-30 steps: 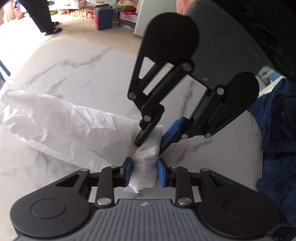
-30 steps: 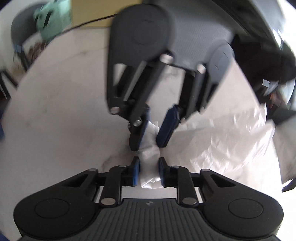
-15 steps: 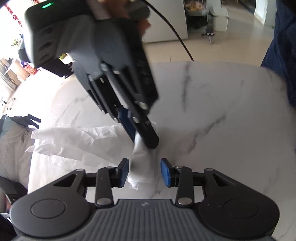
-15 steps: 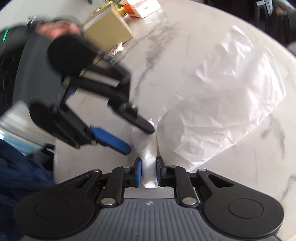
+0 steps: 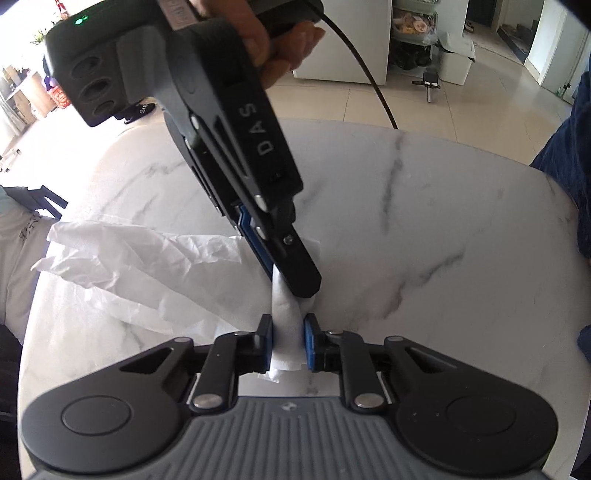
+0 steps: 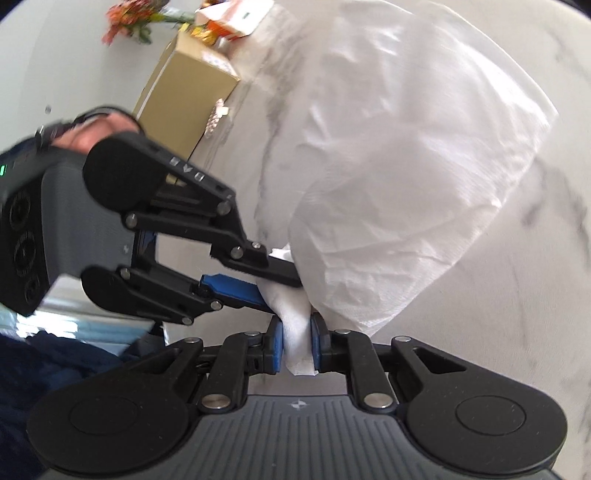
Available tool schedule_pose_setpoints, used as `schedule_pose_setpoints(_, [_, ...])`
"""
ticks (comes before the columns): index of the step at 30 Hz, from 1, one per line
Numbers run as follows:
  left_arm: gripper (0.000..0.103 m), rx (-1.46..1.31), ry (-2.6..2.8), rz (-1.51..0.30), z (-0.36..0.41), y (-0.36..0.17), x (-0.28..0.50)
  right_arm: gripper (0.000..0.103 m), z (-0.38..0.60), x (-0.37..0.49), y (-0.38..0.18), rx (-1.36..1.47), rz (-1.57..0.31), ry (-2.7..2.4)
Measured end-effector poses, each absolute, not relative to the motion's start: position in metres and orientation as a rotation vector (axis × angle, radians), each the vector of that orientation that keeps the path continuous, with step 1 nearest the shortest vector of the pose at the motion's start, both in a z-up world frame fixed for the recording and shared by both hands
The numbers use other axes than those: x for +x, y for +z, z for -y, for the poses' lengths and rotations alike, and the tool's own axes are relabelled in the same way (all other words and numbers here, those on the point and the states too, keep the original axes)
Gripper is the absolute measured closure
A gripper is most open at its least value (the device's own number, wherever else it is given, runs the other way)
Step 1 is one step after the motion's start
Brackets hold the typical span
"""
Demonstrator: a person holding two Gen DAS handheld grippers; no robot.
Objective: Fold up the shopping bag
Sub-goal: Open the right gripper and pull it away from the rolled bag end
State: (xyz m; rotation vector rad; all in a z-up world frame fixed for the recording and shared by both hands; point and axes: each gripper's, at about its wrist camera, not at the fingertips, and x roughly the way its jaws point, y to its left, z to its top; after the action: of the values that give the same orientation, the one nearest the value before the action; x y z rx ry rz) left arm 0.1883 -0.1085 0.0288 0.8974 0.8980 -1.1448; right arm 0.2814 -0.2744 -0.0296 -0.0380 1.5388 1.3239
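Left wrist view
Left gripper [image 5: 287,345]: its blue pads are clamped on a bunched white end of the shopping bag [image 5: 147,273], pinched tight between them at the bottom centre of the view.
Right gripper [image 5: 291,273]: enters from the upper left, angled steeply down, its black and blue fingers [image 5: 295,258] closed on the same twisted strip just above the left gripper's pads. A hand [image 5: 273,44] grips its body at the top, with a black cable [image 5: 365,74] trailing away behind.
Shopping bag: thin, crumpled, translucent white; its main body fans out to the left over the marble table [image 5: 424,221], while the gathered end rises between the two grippers.
Background: tiled floor [image 5: 461,107] and a white cabinet [image 5: 351,40] beyond the table edge; dark blue fabric [image 5: 576,177] at the right border.

Right wrist view
Right gripper [image 6: 297,349]: pads shut on the gathered end of the bag, a short white tail poking out below them.
Left gripper [image 6: 277,284]: comes in from the left, roughly level, its fingers gripping the bag strip immediately above the right gripper's pads, all but touching them.
Shopping bag [image 6: 406,192]: billows up and to the right from the pinch point, covering much of the pale table [image 6: 535,295]; whether it rests on the surface here or hangs clear, I cannot tell.
Background: a tan cardboard box [image 6: 184,92] sits at the far side of the table, with orange flowers [image 6: 125,26] and a small carton [image 6: 236,18] near it, all blurred.
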Motion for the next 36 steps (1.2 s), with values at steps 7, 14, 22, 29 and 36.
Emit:
schedule_pose_setpoints(7, [0.089, 0.708, -1.178, -1.113, 0.096, 0.017, 0.237, 0.046, 0.269, 0.222, 0.016, -0.367, -1.13, 1.211])
schedule_pose_setpoints(14, [0.089, 0.604, -1.217, -1.254, 0.087, 0.019, 0.273, 0.033, 0.276, 0.131, 0.029, -0.734, -0.66, 1.062])
schedule_pose_setpoints(22, [0.089, 0.665, -1.203, -1.198, 0.086, 0.025, 0.266, 0.092, 0.275, 0.194, 0.021, -0.352, -0.872, 0.967])
schedule_pose_setpoints(29, [0.089, 0.696, -1.197, -1.175, 0.096, 0.027, 0.264, 0.103, 0.253, 0.226, 0.013, -0.444, -0.85, 0.996])
schedule_pose_setpoints(36, [0.089, 0.687, -1.179, -1.162, 0.098, 0.027, 0.262, 0.103, 0.217, 0.242, -0.007, -0.552, -0.838, 1.005])
